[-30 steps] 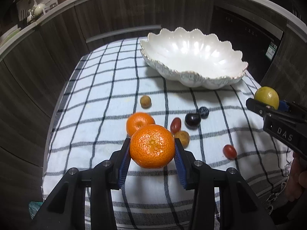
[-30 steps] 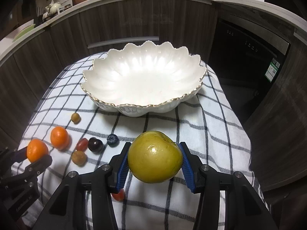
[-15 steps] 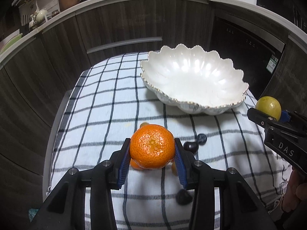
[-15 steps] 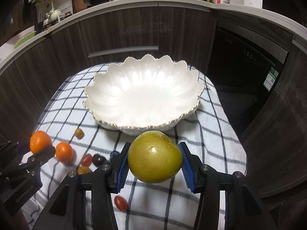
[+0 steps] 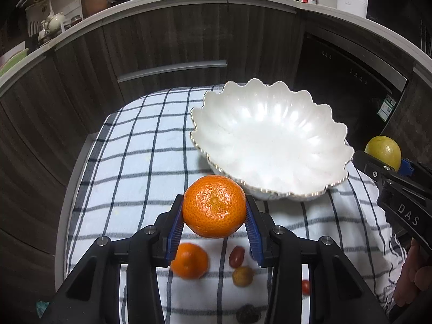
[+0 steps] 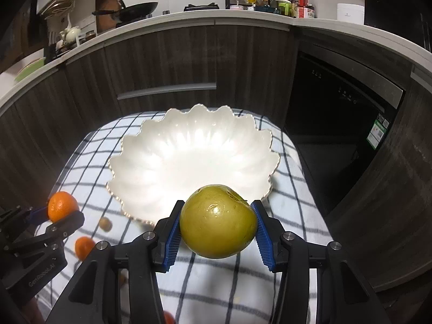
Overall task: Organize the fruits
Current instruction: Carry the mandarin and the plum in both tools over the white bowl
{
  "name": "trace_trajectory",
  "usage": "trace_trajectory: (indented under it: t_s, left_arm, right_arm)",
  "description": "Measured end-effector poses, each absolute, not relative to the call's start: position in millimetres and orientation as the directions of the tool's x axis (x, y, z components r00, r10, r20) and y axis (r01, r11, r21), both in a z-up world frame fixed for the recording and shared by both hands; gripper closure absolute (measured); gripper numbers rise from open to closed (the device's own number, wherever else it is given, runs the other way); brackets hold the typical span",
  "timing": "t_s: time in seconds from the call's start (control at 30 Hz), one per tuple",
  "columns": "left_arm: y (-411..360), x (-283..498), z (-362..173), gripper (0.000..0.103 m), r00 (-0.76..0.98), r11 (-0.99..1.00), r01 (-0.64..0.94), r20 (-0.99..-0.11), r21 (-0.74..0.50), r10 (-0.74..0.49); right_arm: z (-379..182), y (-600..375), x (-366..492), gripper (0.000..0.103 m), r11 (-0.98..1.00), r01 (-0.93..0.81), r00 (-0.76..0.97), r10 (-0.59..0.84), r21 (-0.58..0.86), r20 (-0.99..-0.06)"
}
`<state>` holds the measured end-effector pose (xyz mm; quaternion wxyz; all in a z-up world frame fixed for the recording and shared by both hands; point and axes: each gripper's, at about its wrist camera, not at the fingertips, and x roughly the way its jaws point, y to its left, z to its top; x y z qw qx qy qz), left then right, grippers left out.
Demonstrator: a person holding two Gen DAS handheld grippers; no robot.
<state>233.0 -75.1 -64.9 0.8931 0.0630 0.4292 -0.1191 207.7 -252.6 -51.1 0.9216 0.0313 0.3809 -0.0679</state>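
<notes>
My left gripper (image 5: pixel 214 224) is shut on an orange mandarin (image 5: pixel 214 206) and holds it above the checked cloth, just before the near rim of the white scalloped bowl (image 5: pixel 270 140). My right gripper (image 6: pixel 218 232) is shut on a yellow-green apple (image 6: pixel 218 220), held above the cloth at the bowl's (image 6: pixel 189 159) near rim. The bowl holds nothing. The right gripper with the apple (image 5: pixel 382 148) shows at the right edge of the left wrist view. The left gripper with the mandarin (image 6: pixel 62 205) shows at the left of the right wrist view.
On the checked cloth (image 5: pixel 140 162) lie a second mandarin (image 5: pixel 189 260), a red grape tomato (image 5: pixel 236 252), a small brown fruit (image 5: pixel 243 276), a small red tomato (image 5: pixel 305 286) and a dark fruit (image 5: pixel 247 316). Dark cabinets and a dishwasher (image 6: pixel 337 102) stand behind the table.
Both grippers have risen and moved forward toward the bowl with their fruit held. The loose fruits have dropped lower in both views.
</notes>
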Motion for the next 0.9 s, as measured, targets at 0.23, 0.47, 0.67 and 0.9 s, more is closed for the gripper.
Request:
trace_trajectory:
  t_s: [0.23,0.47,0.67,0.9]
  left_arm:
    - [-90,256,-61,0.061,0.607,0.956,0.294,-0.775,0.014,-0.175]
    - [-102,281,-62,0.061,0.598,0.949,0.316,-0.779,0.011,-0.19]
    - [-113,301,-65,0.061,0.59,0.94,0.34,-0.783,0.021,-0.196]
    - [-121,322,-74,0.061,0.568,0.94,0.342,-0.8,0.017,-0.193]
  right_arm:
    - [-48,-262,223,0.053,0.985,0.175,0.705,-0.119,0.008,-0.699]
    - [-51,-278,242,0.053,0.978,0.208,0.697,-0.137,0.016,-0.704]
    - [-54,-289,260,0.053,0.973,0.229,0.688,-0.148,0.019,-0.71]
    - [-58,-296,279,0.053,0.97,0.24,0.674,-0.142,0.033,-0.725]
